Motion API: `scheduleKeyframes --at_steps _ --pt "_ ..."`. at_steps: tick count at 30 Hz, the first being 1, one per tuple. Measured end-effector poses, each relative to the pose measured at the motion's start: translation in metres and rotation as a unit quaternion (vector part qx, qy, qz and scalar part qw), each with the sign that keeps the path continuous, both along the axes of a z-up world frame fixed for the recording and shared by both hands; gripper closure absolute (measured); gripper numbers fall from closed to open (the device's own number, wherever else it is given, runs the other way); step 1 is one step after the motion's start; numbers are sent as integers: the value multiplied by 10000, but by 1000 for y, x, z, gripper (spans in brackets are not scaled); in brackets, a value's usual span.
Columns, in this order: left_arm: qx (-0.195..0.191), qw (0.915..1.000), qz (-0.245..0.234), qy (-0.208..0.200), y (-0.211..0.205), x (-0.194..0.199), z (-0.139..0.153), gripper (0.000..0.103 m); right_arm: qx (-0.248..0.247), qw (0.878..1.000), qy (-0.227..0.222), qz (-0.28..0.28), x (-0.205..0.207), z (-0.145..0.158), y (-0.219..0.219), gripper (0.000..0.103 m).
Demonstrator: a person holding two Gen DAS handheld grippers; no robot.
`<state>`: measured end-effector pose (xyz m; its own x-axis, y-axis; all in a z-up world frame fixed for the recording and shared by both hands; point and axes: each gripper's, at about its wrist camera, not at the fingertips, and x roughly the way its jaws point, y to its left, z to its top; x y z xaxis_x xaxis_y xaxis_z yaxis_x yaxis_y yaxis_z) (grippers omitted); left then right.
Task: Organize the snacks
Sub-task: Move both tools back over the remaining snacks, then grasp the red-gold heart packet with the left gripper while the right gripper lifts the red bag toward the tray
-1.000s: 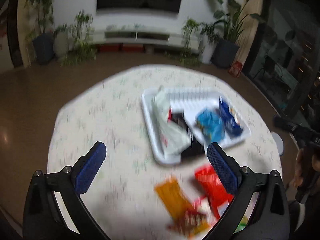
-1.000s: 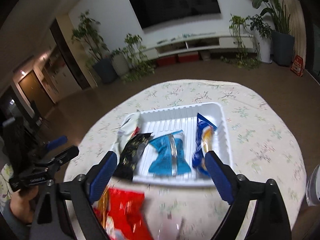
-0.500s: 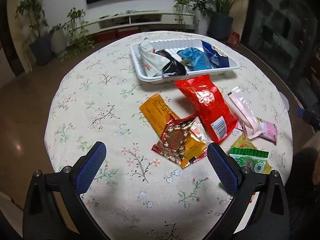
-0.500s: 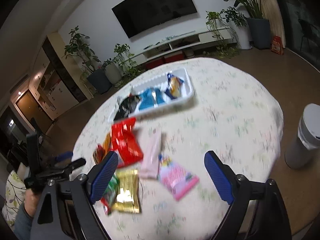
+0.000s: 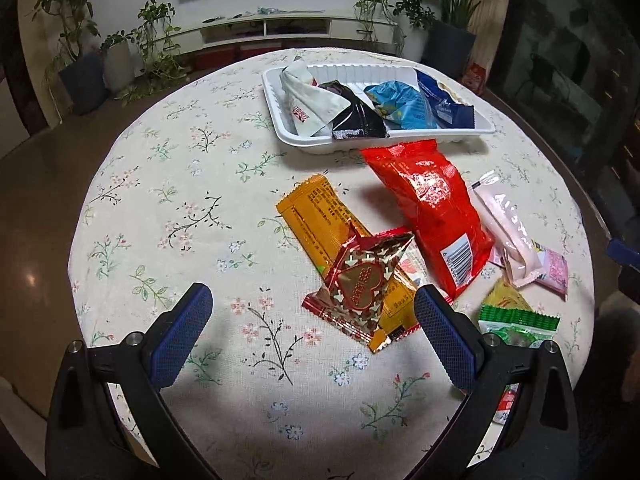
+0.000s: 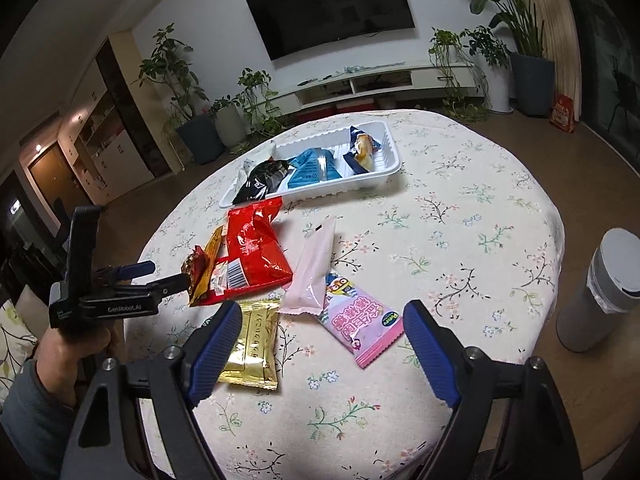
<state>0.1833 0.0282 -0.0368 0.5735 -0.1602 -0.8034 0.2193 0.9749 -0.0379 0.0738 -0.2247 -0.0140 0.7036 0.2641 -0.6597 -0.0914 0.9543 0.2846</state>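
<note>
1. The left gripper (image 5: 310, 318) has its jaws wide apart and holds nothing. It hangs above the flowered tablecloth (image 5: 168, 184), on the near side of the white tray (image 5: 276, 108). Its right pad is just beside the gold-and-red foil packet (image 5: 358, 286); whether they touch I cannot tell.

2. The right gripper (image 6: 322, 338) also stands open, and its jaws have just been closing a little. Nothing is clamped. Below the gap lies the pink cartoon packet (image 6: 360, 322), and the gold packet (image 6: 254, 344) lies by the left finger.

3. Inside the tray I count four snacks, from left to right: a white wrapper (image 5: 310, 106), a black wrapper (image 5: 356, 118), a light blue wrapper (image 5: 404, 106) and a dark blue wrapper (image 5: 444, 102).

4. Outside the tray, on its near side, I count seven loose snacks: an orange bar (image 5: 316, 220) under the foil packet, a big red bag (image 5: 430, 210) whose top edge almost touches the tray, a pale pink long packet (image 5: 502, 226) lying partly on the pink cartoon packet, the gold packet, and a green-and-yellow packet (image 5: 514, 318) at the near edge of the table.

5. Left of the tray the cloth is bare as far as the round table edge. Right of the tray there is also bare cloth. A grey bin (image 6: 600, 292) stands on the floor beside that edge.
</note>
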Motion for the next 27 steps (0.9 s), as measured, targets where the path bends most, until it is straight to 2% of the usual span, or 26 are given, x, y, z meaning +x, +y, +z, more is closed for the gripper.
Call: scheduleKeyframes --at_steps 5,7,9,11,15,16,18,21,27 --pt "12 9999 -150 -70 -2 4 -2 2 -71 9999 60 61 3 -2 6 17" --pt "-10 9996 -272 -76 -4 4 -4 11 -128 9999 65 95 5 -3 10 18" --pt "-35 9993 -367 10 -6 7 -8 34 -171 9998 43 129 6 -1 14 18" --pt "-97 9991 -420 64 -7 9 -11 39 -230 9996 25 179 9 -1 19 18" --pt "-146 9991 -392 52 -4 11 -14 41 -324 9991 0 290 15 1 28 20" --pt "-167 9991 -395 54 -4 12 -15 45 -355 9988 -10 327 17 2 31 20" --pt "-209 9988 -427 77 -4 13 -17 65 -445 9983 -20 382 22 3 36 21" --pt "-189 9988 -439 57 -3 12 -18 65 -644 9967 -25 492 34 5 45 25" --pt "-437 9982 -405 12 4 11 -15 68 -873 9936 94 717 62 7 61 26"
